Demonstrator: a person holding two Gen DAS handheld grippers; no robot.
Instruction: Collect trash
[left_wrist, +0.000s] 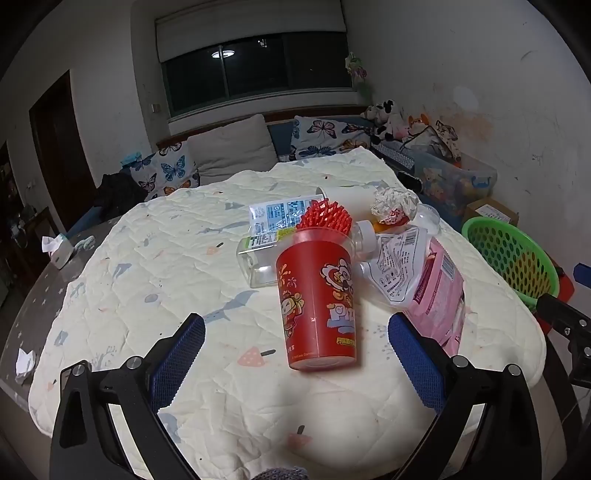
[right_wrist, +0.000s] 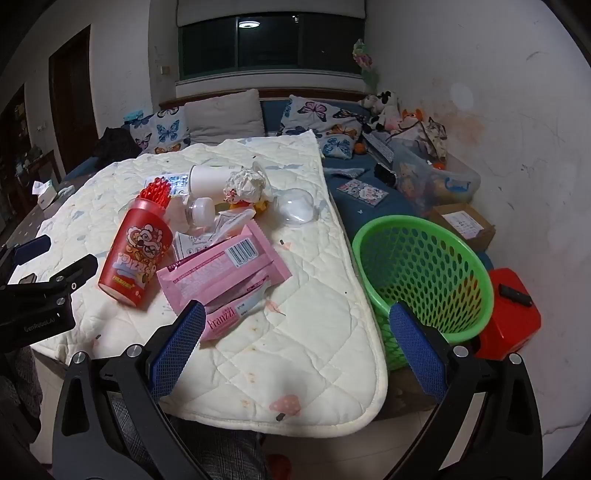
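While both grippers hang above the near edge of the surface, their blue, ridged fingers stand spread as wide as they go and hold nothing. The left gripper (left_wrist: 296, 345) frames a red paper cup (left_wrist: 317, 299) lying on its side, its printed cartoon wall facing up and its mouth turned away. A red foam net (left_wrist: 325, 219) with a lattice of holes pokes from that mouth. Behind the cup lies a clear, square-sided plastic bottle (left_wrist: 258, 264) with a white cap. Beside the cup sit a glossy pink wrapper (right_wrist: 225, 273), flat and crinkled, and a clear pouch (left_wrist: 400, 258) with printed text. Farther back are a crumpled foil ball (left_wrist: 393, 205), a white cylinder (right_wrist: 208, 179) lying down, and a clear plastic dome (right_wrist: 297, 205). All this trash rests on a cream quilted cloth (right_wrist: 295, 332) with stitched diamonds. The right gripper (right_wrist: 297, 332) hovers over the cloth's corner, near the pink wrapper. Just beside the surface stands a round green basket (right_wrist: 424, 266) of perforated plastic, with a red box (right_wrist: 511, 314) next to it.
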